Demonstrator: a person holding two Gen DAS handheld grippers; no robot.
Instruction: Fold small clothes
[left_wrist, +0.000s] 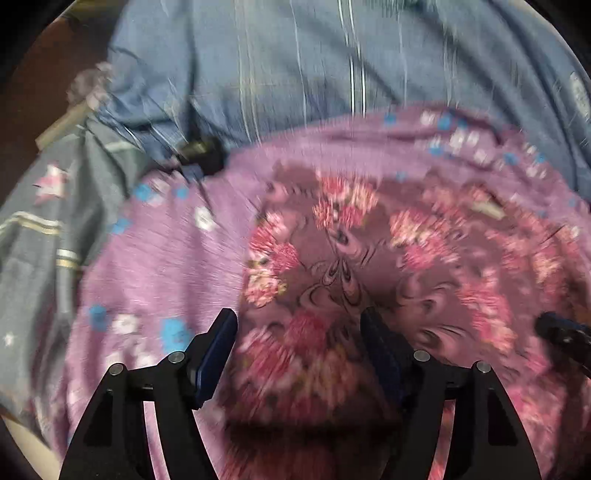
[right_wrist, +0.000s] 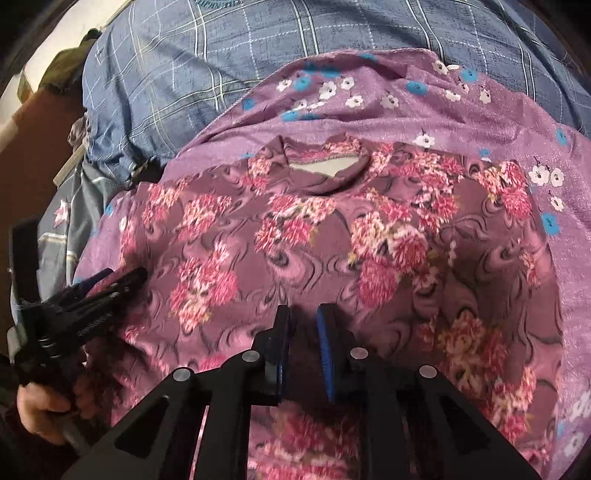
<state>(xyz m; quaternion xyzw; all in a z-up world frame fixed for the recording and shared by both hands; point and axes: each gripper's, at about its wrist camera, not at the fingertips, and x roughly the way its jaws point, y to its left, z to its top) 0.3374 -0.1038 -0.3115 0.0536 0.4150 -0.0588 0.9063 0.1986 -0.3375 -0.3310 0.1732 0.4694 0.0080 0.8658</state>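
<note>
A small maroon top with pink flower print (right_wrist: 314, 236) lies flat on a purple blanket, its neck opening at the far side. It shows blurred in the left wrist view (left_wrist: 351, 266). My left gripper (left_wrist: 299, 325) is open, its jaws wide apart just above the top's left part; it also shows in the right wrist view (right_wrist: 110, 284) at the top's left edge. My right gripper (right_wrist: 304, 317) hangs over the top's near edge with its jaws a narrow gap apart, a dark fold of cloth between them; I cannot tell whether it pinches it. Its tip shows in the left wrist view (left_wrist: 554, 328).
The purple blanket with blue and white flowers (right_wrist: 406, 103) covers a blue checked bedsheet (right_wrist: 184, 66). A grey star-print cloth (left_wrist: 48, 206) lies at the left. A brown wooden surface (right_wrist: 33, 140) stands beyond the bed's left edge.
</note>
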